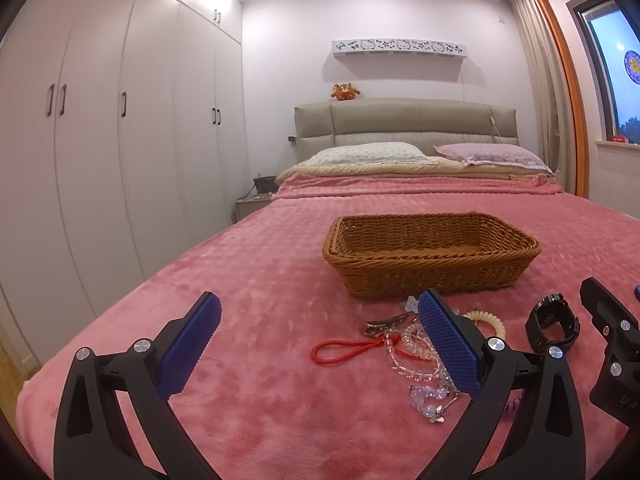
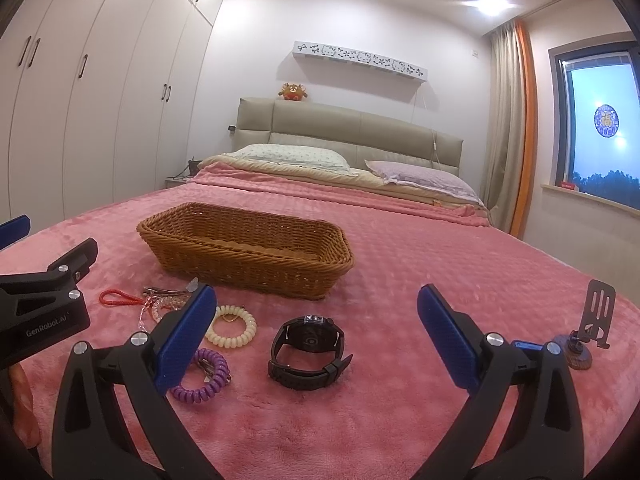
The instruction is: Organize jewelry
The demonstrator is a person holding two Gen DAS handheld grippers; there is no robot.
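A brown wicker basket (image 1: 432, 258) (image 2: 244, 250) stands on the pink bedspread; I see nothing in it. In front of it lie a red cord loop (image 1: 344, 348) (image 2: 118, 297), a metal hair clip (image 1: 386, 324), clear bead bracelets (image 1: 416, 360), a cream spiral hair tie (image 2: 232, 326), a purple spiral hair tie (image 2: 204, 376) and a black watch (image 2: 308, 350) (image 1: 554, 324). My left gripper (image 1: 320, 328) is open, its right finger over the bracelets. My right gripper (image 2: 318, 320) is open, low over the bed, with the watch between its fingers.
A small metal stand on a round base (image 2: 588, 332) sits at the right of the bedspread (image 2: 440, 264). Pillows (image 1: 372, 152) and a padded headboard (image 1: 404, 122) are at the far end. White wardrobes (image 1: 120, 120) line the left wall; a window (image 2: 600, 132) is at right.
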